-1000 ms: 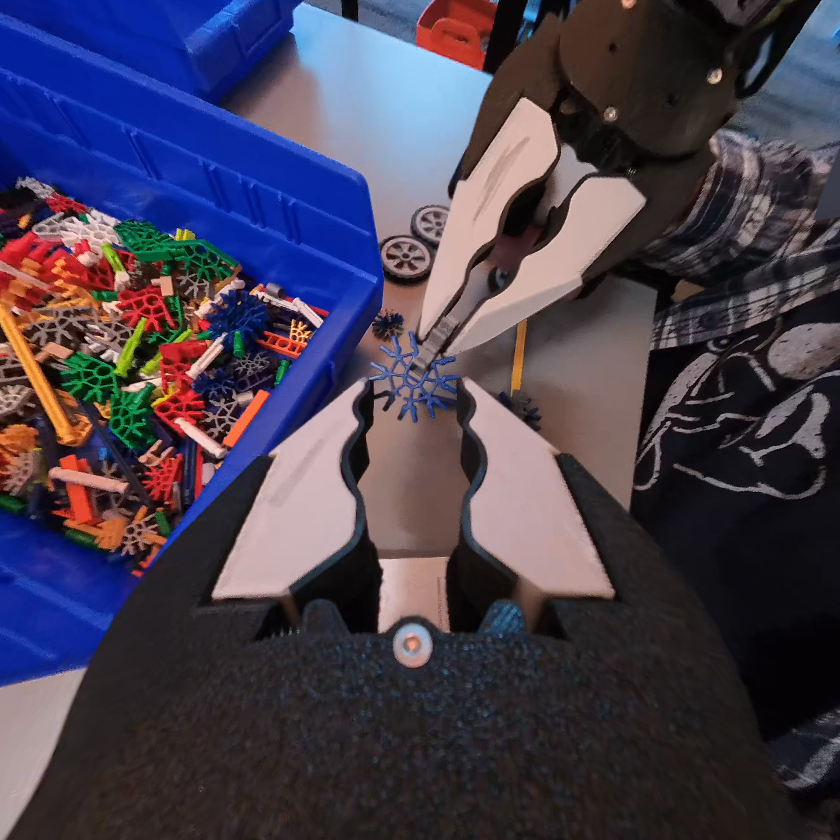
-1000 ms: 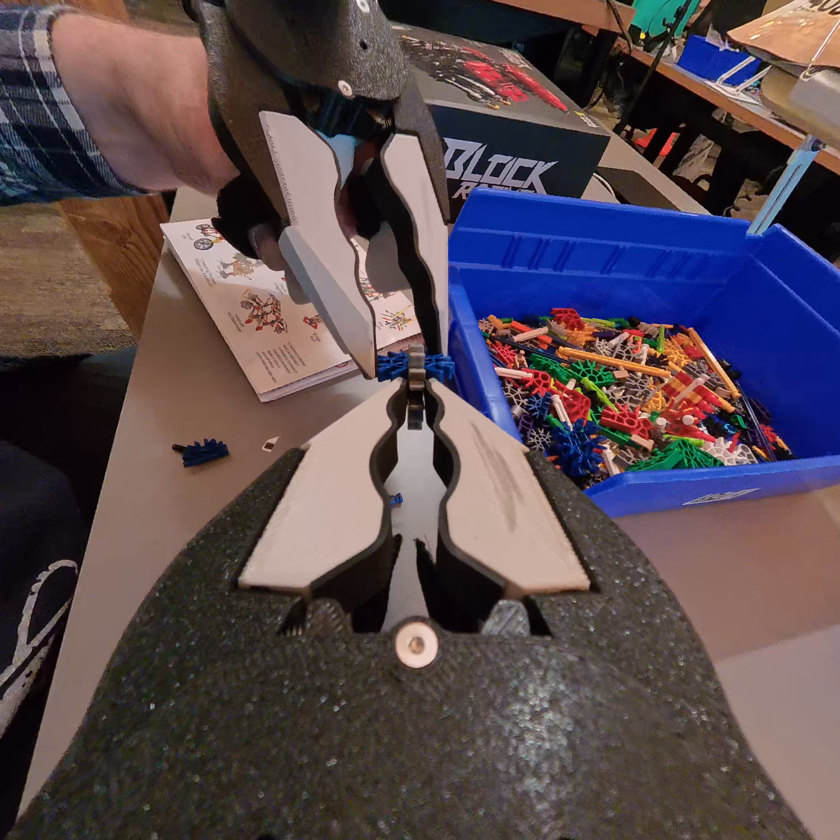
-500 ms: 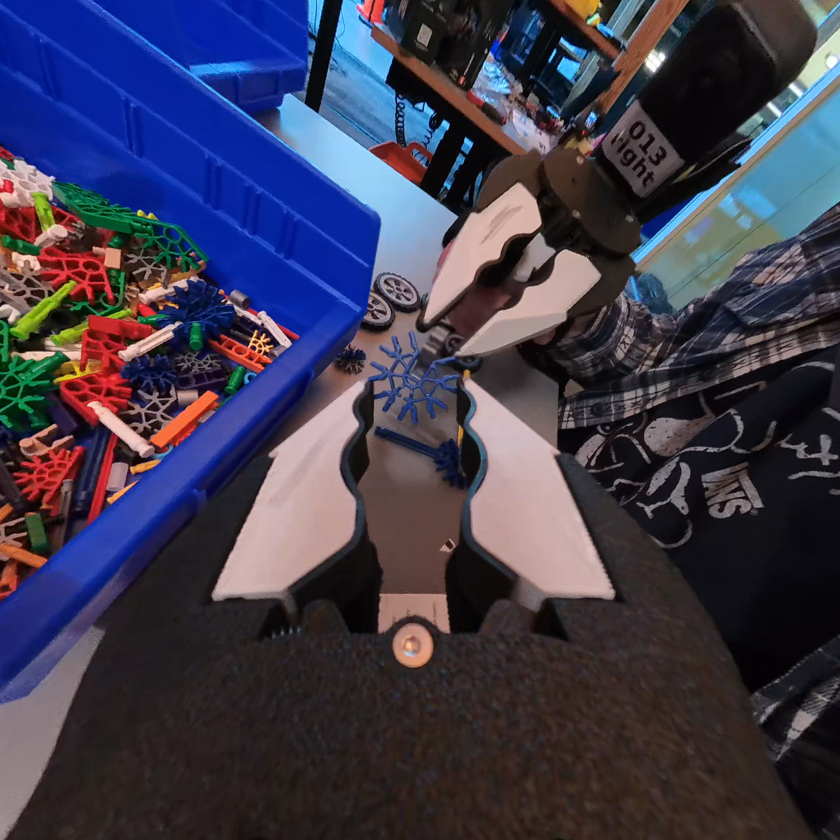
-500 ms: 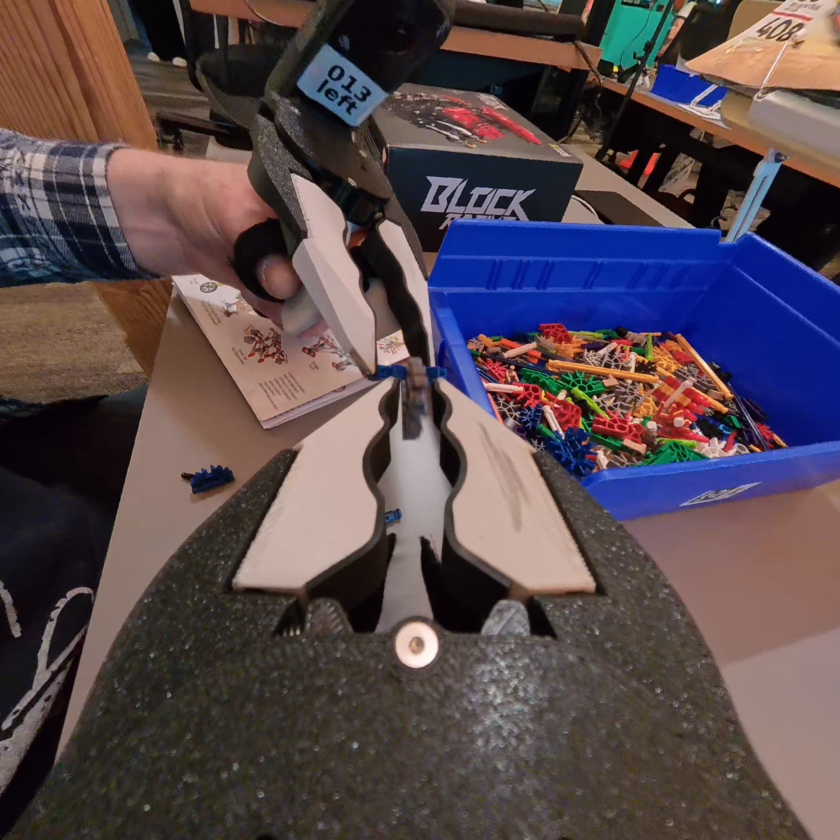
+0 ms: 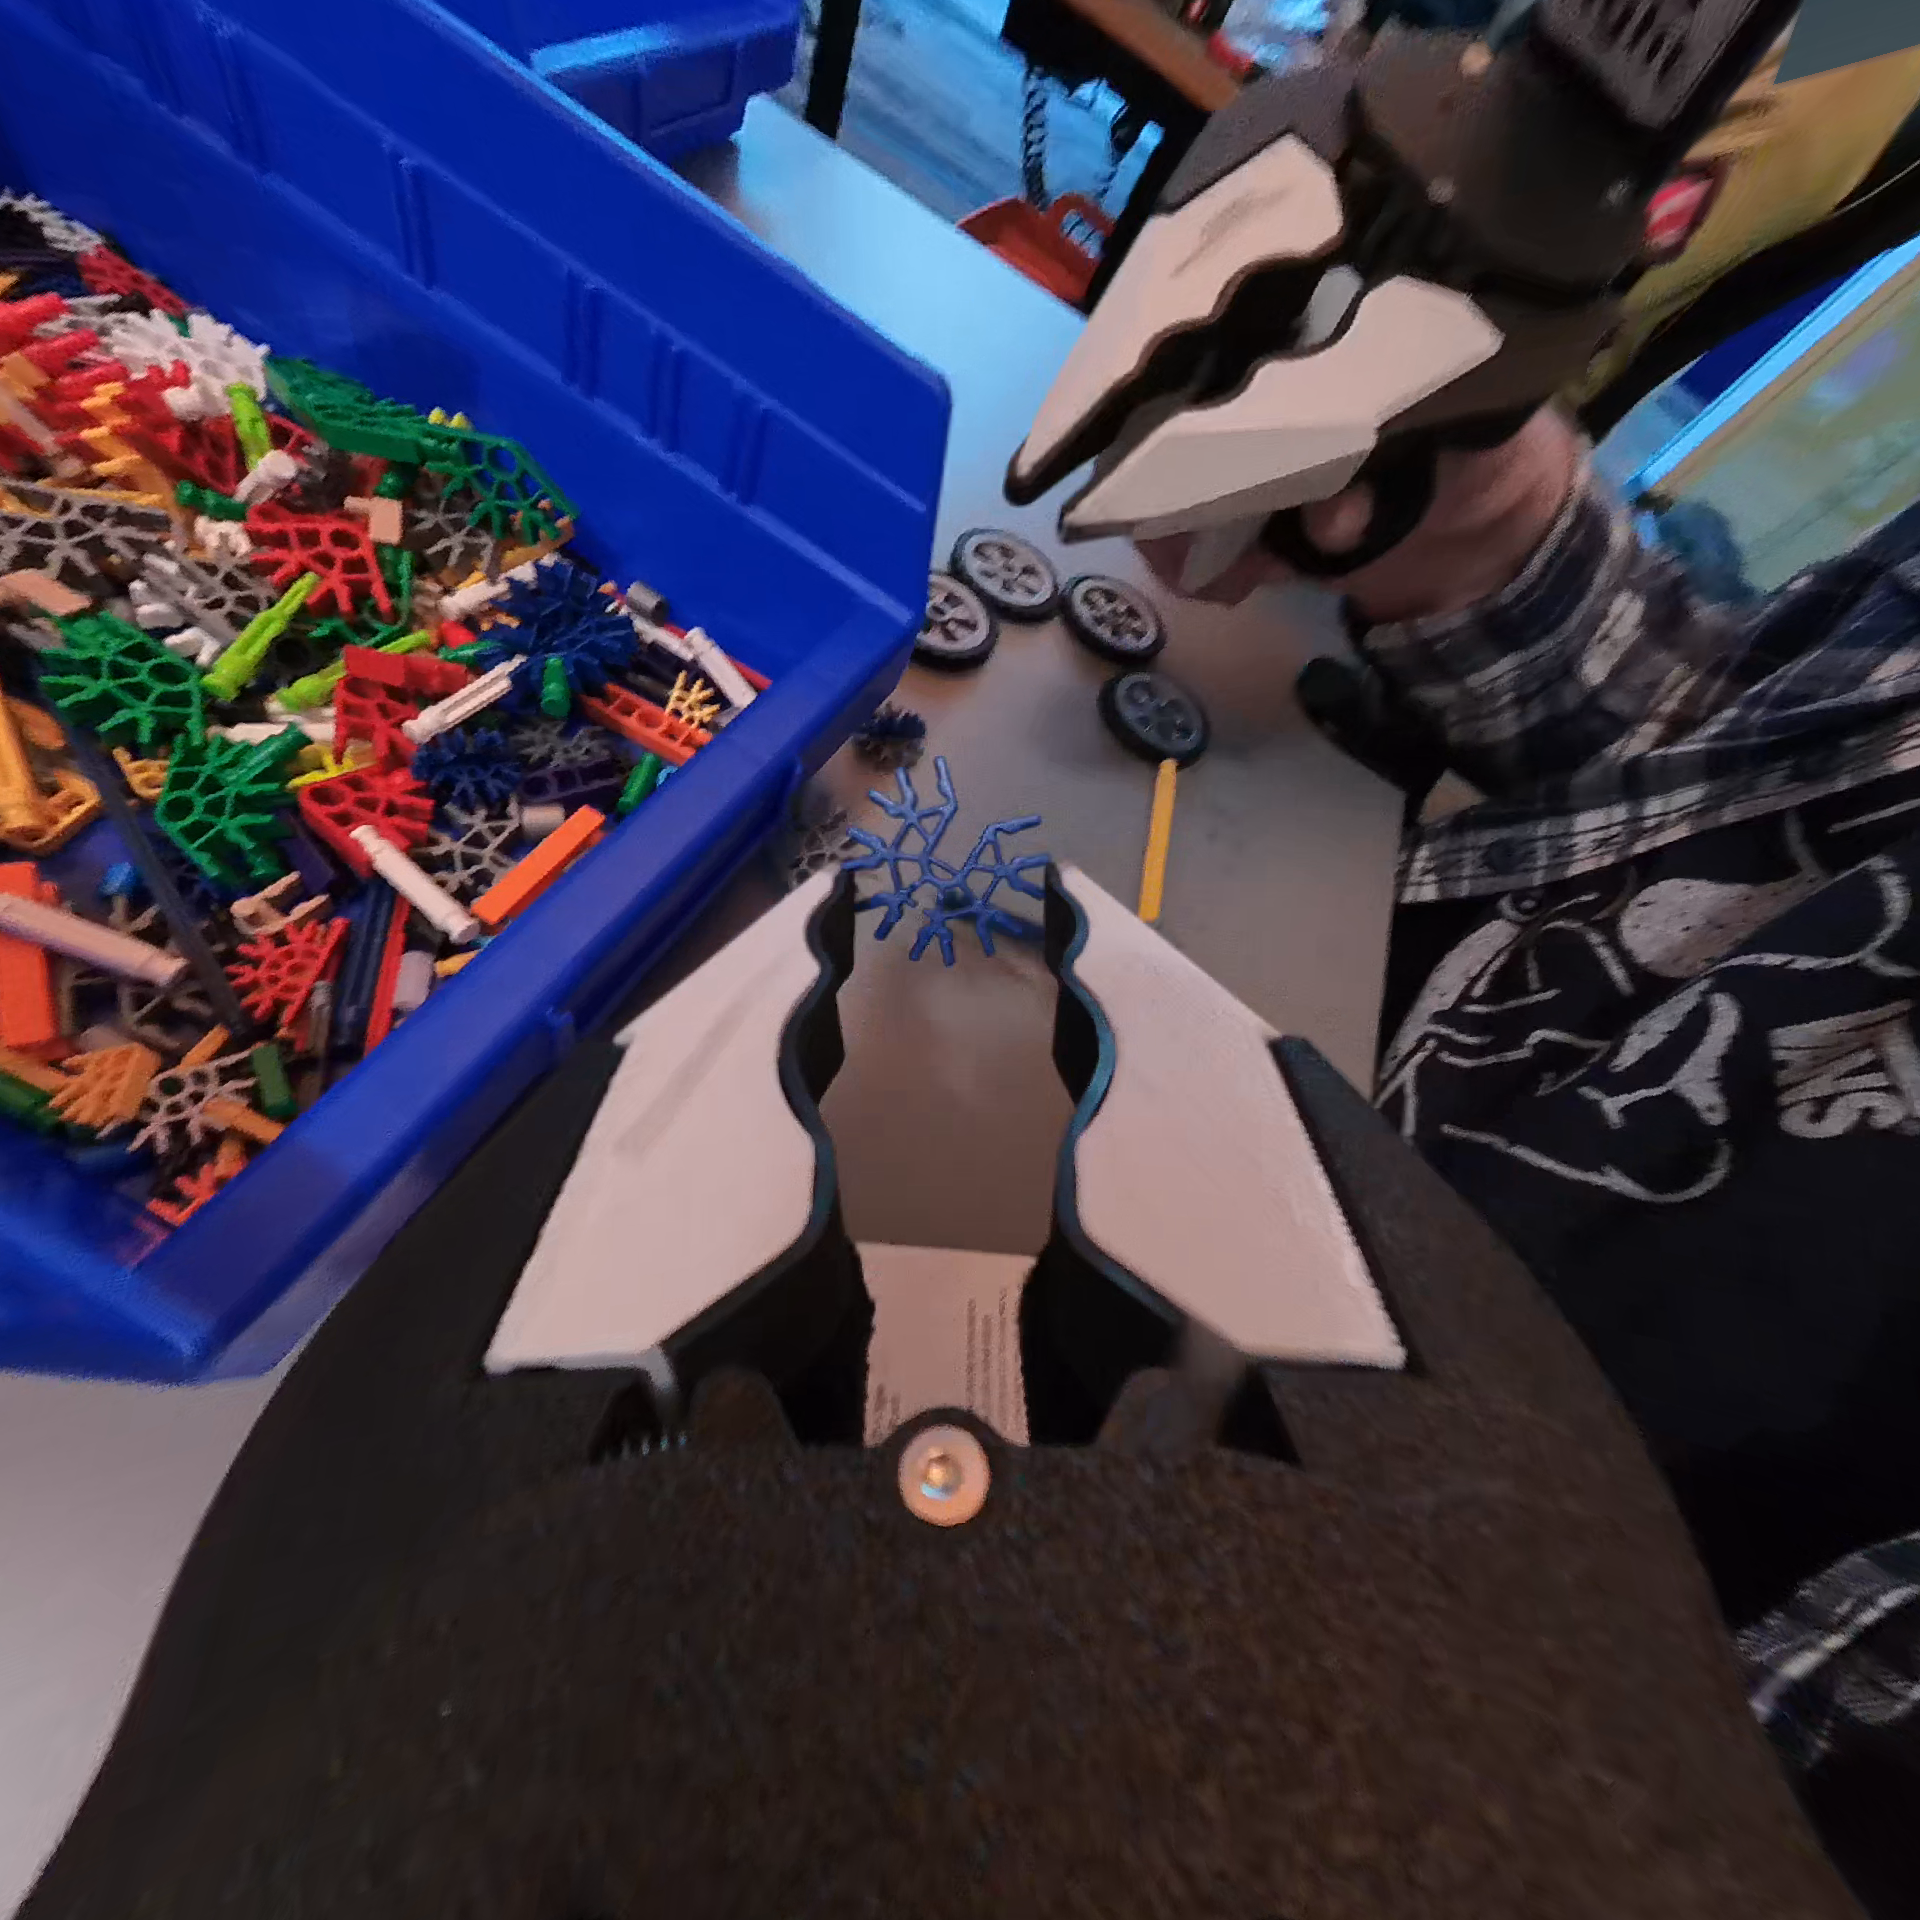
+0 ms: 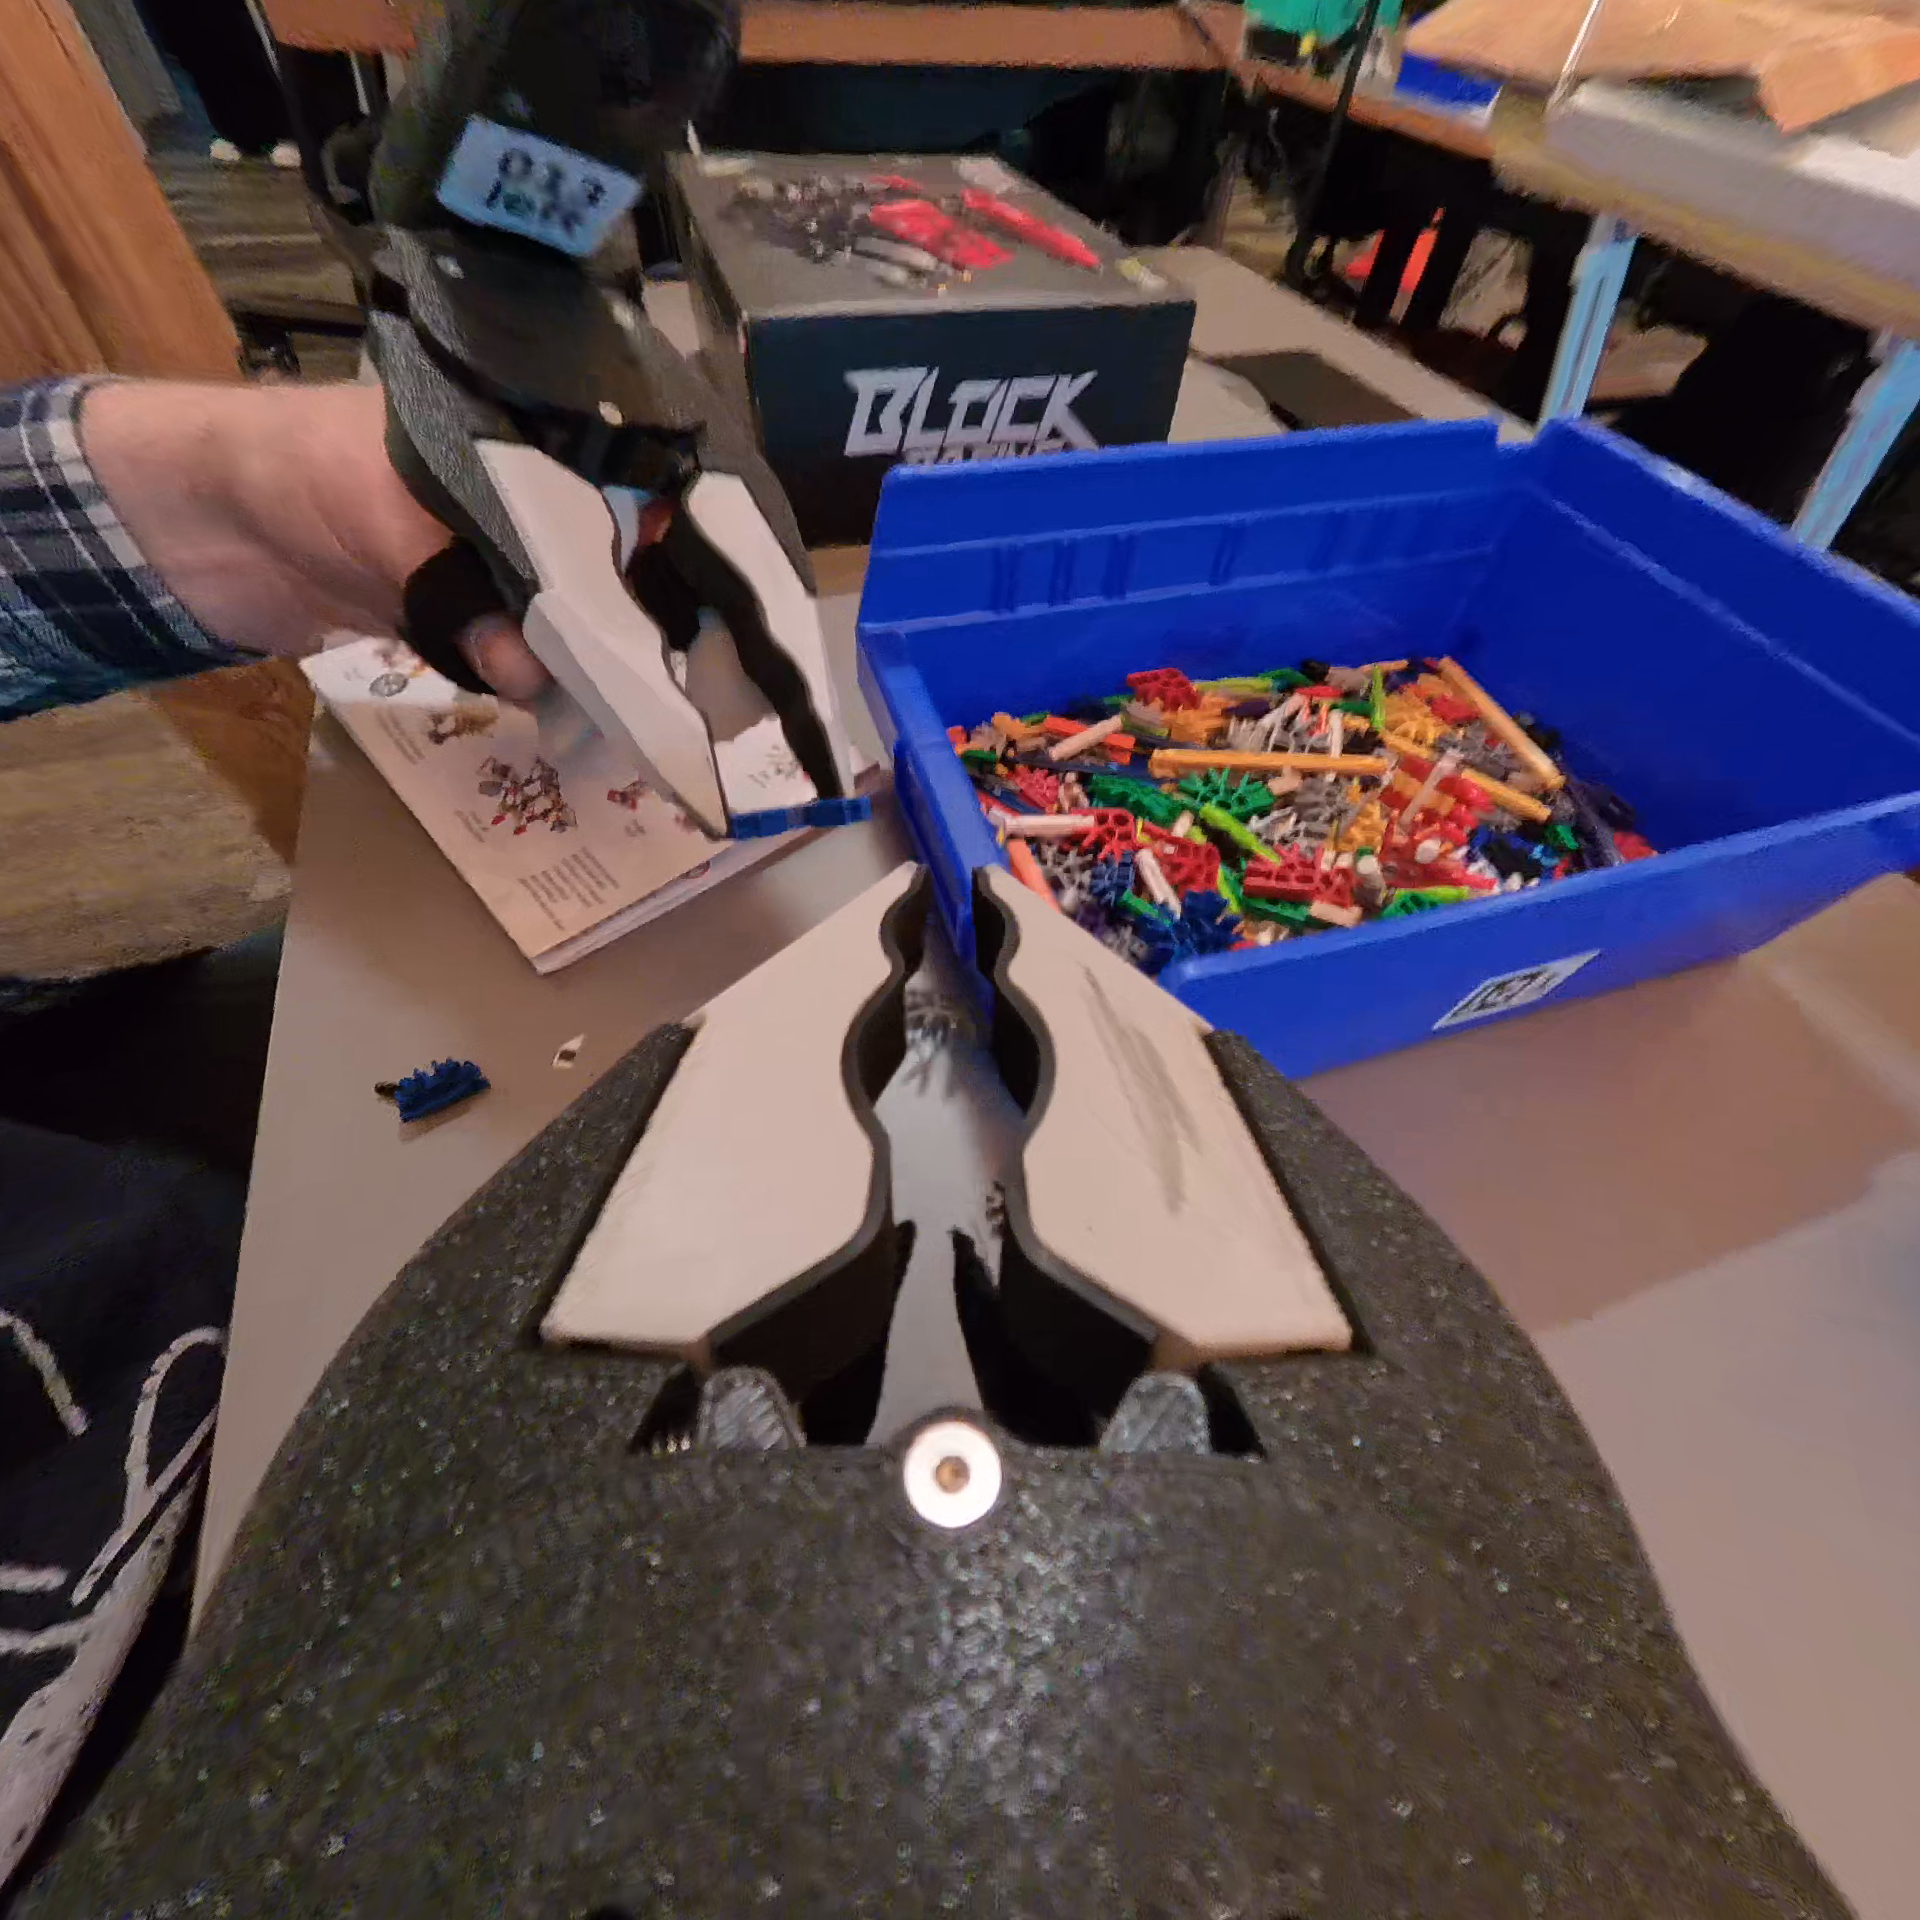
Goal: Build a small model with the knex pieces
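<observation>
The left gripper [image 5: 948,894] pinches a blue snowflake-shaped connector [image 5: 940,868] at its fingertips, above the table [image 5: 1268,831] just beside the near corner of the blue bin [image 5: 665,343]. From the right wrist view the connector shows edge-on as a thin blue strip [image 6: 800,816] at the tips of that gripper [image 6: 774,816]. The grip sits on thin prongs at the very tips, so a small twist could let the piece pivot or snap out.

The right gripper [image 6: 951,883] holds nothing visible, its fingers nearly together with only a narrow slit; in the left wrist view it [image 5: 1039,499] hangs above four small grey wheels [image 5: 1112,618] and a yellow rod [image 5: 1158,836]. A drop would land among these, or in the bin's heap of mixed coloured pieces [image 6: 1299,810], where a blue part is hard to find. The instruction booklet [image 6: 540,821] lies under the left gripper, and a small blue piece [image 6: 436,1086] lies loose nearer the person.
</observation>
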Tool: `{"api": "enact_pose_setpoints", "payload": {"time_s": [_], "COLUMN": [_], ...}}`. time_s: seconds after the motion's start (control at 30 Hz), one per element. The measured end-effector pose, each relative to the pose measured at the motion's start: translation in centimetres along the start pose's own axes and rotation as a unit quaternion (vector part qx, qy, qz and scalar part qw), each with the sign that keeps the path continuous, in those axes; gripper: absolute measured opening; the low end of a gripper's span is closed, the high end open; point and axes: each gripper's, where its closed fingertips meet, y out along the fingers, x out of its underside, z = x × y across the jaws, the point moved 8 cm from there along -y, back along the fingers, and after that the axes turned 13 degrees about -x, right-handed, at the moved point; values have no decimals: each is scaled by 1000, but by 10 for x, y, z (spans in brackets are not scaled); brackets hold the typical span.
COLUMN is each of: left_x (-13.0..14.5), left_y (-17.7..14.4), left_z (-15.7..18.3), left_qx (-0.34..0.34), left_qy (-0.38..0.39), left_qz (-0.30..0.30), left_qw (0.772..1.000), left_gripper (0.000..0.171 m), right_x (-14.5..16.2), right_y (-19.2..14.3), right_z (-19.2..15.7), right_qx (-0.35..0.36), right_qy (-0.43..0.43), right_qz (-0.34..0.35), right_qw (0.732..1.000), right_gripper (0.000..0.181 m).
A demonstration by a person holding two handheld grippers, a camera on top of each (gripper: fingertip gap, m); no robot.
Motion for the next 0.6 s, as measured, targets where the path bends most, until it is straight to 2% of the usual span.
{"api": "enact_pose_setpoints", "payload": {"time_s": [0.3,0.37,0.47,0.6], "left_x": [20,24,31,36], "left_y": [13,16,22,29], "left_z": [4,3,1,5], "left_qx": [-63,-103,-153,-149], "left_qy": [68,96,153,177], "left_qz": [-85,-106,-157,-192], "left_qw": [992,984,964,954], "left_gripper": [34,34,34,35], "right_x": [33,37,38,35], "right_y": [26,33,32,21], "right_z": [-14,-16,-9,3], "right_qx": [-62,-58,-39,-11], "right_qy": [-3,-15,-3,18], "right_qz": [-149,-170,-174,-160], "right_qw": [987,984,984,987], "right_gripper": [22,22,23,22]}}
